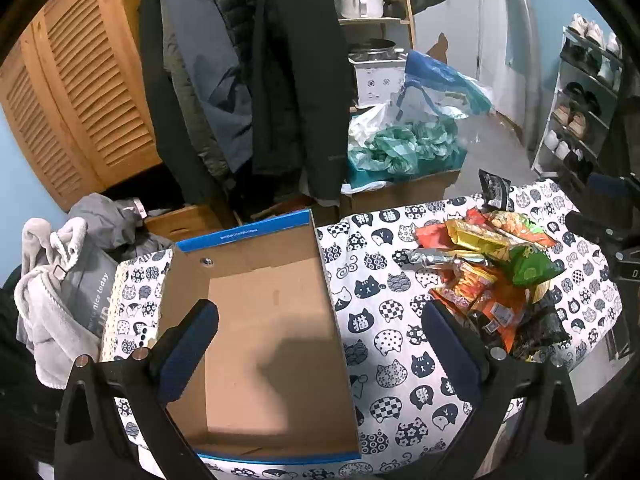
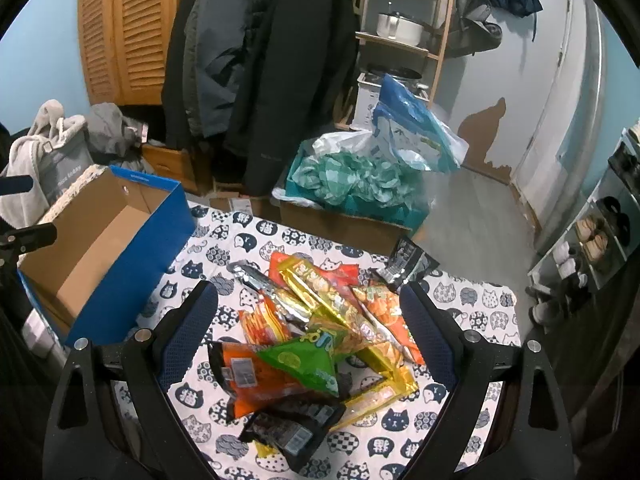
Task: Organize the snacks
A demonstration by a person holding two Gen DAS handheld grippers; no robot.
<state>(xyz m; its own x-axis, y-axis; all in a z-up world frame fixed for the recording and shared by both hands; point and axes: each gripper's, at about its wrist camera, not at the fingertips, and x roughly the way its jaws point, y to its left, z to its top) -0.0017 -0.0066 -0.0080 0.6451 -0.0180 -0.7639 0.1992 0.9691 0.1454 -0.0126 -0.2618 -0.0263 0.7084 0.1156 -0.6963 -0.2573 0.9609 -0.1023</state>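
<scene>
An empty blue cardboard box (image 1: pixel 260 312) sits on the cat-print tablecloth (image 1: pixel 400 344); its brown inside is bare. My left gripper (image 1: pixel 320 320) hovers open above the box's right wall with nothing between its fingers. To the right lies a pile of snack packets (image 1: pixel 492 276), orange, gold, green and black. In the right wrist view the same snack pile (image 2: pixel 320 332) lies straight ahead, a green packet (image 2: pixel 308 364) on top. My right gripper (image 2: pixel 308 312) hangs open above the pile, touching nothing. The blue box (image 2: pixel 120 256) stands to the left. A small black packet (image 2: pixel 404 264) lies apart at the table's far edge.
Beyond the table stand a cardboard box stuffed with green plastic bags (image 2: pixel 352 184), hanging coats (image 1: pixel 280 80), a wooden louvred cabinet (image 1: pixel 80 92) and a shoe rack (image 1: pixel 580 100). A grey fleece garment (image 1: pixel 52 300) lies left of the table. The other gripper's dark frame (image 1: pixel 616 232) shows at the right edge.
</scene>
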